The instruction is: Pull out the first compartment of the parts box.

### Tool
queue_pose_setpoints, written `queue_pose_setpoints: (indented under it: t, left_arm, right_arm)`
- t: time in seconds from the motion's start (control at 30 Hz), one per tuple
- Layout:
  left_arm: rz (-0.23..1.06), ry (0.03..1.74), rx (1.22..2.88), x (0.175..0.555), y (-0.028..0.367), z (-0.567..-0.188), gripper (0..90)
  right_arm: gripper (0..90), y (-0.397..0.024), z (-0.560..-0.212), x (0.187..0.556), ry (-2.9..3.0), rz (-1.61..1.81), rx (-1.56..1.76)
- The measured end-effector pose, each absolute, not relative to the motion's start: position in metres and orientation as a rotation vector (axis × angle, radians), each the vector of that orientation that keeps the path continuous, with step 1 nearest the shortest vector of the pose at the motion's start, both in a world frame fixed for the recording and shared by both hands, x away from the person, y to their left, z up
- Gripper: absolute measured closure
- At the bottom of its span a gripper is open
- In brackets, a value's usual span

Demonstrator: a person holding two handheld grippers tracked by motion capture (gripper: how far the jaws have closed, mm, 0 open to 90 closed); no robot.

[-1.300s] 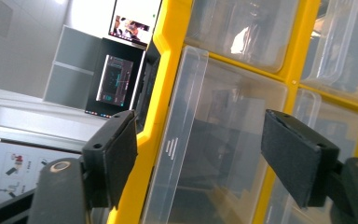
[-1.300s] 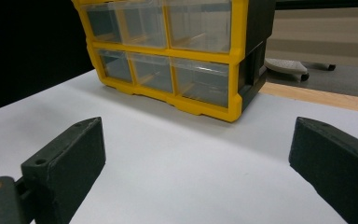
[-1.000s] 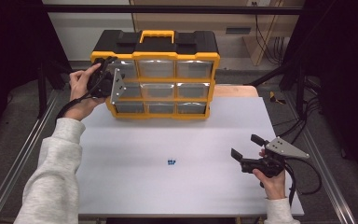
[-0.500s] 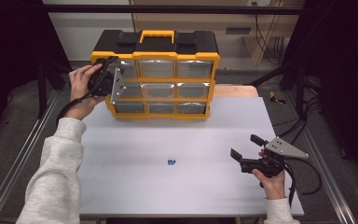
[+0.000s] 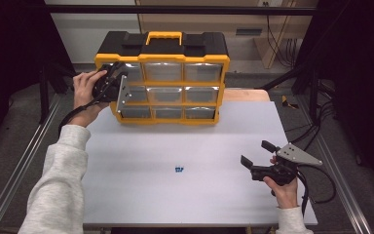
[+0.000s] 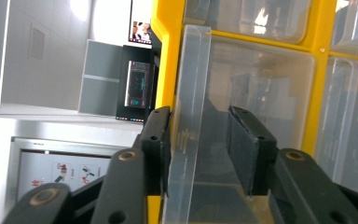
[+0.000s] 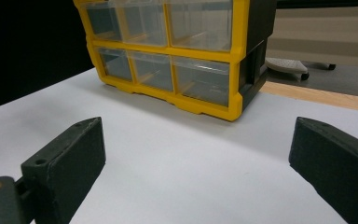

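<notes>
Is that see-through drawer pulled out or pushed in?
Pulled out a little. In the left gripper view, the clear drawer juts past the yellow frame, between the left gripper jaws, which have been closing.

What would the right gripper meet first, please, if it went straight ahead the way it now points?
Probably the yellow organiser. The right gripper has open jaws aimed over bare white table toward the organiser's lower right clear drawer; nothing lies between, as far as its view shows.
</notes>
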State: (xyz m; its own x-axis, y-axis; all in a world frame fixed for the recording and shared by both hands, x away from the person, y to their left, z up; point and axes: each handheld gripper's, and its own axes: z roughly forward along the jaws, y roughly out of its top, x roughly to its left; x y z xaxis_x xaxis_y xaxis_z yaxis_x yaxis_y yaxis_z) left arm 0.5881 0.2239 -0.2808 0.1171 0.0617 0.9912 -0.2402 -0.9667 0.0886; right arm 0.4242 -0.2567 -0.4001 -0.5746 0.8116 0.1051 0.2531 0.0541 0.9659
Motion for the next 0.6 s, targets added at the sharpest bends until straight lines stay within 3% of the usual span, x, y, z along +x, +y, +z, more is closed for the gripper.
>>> queue_pose_setpoints:
  t: [0.37, 0.6]
  left_arm:
    - [2.053, -0.267, 2.135, 0.5887, 0.2226, -0.2845, 76.0]
    - [2.08, -0.305, 2.13, 0.588, 0.2236, -0.2856, 77.8]
  right_arm:
    - [4.0, -0.2573, -0.3995, 0.424, 1.857, 1.548, 1.06]
    - [4.0, -0.2569, -0.3997, 0.4242, 1.859, 1.552, 1.053]
